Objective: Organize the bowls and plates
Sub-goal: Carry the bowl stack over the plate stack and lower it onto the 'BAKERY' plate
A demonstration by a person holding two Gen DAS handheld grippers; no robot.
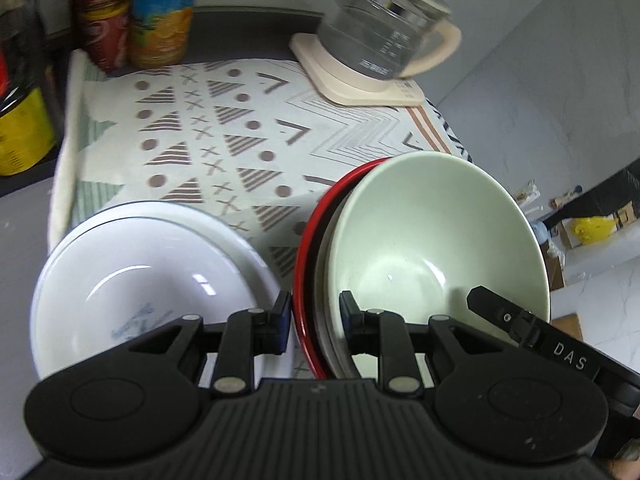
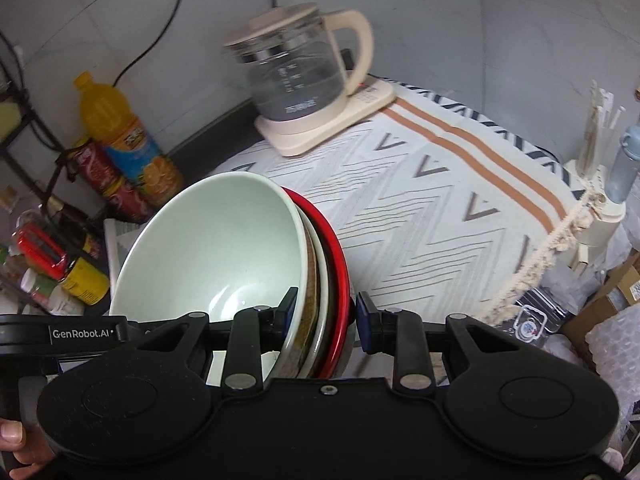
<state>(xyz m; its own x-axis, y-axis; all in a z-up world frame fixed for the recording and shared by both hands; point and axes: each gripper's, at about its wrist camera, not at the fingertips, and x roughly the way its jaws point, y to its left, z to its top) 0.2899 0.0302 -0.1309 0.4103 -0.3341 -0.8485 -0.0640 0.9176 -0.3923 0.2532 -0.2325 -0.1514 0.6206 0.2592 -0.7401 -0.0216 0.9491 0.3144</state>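
"DAS" on right tongs [image 1: 500, 320]; "GenRobot.AI" on left tongs [image 2: 80, 334].

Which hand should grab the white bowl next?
Probably left: the white bowl sits just beside its jaws, out of the right view. Both jaws grip the stack now, though.
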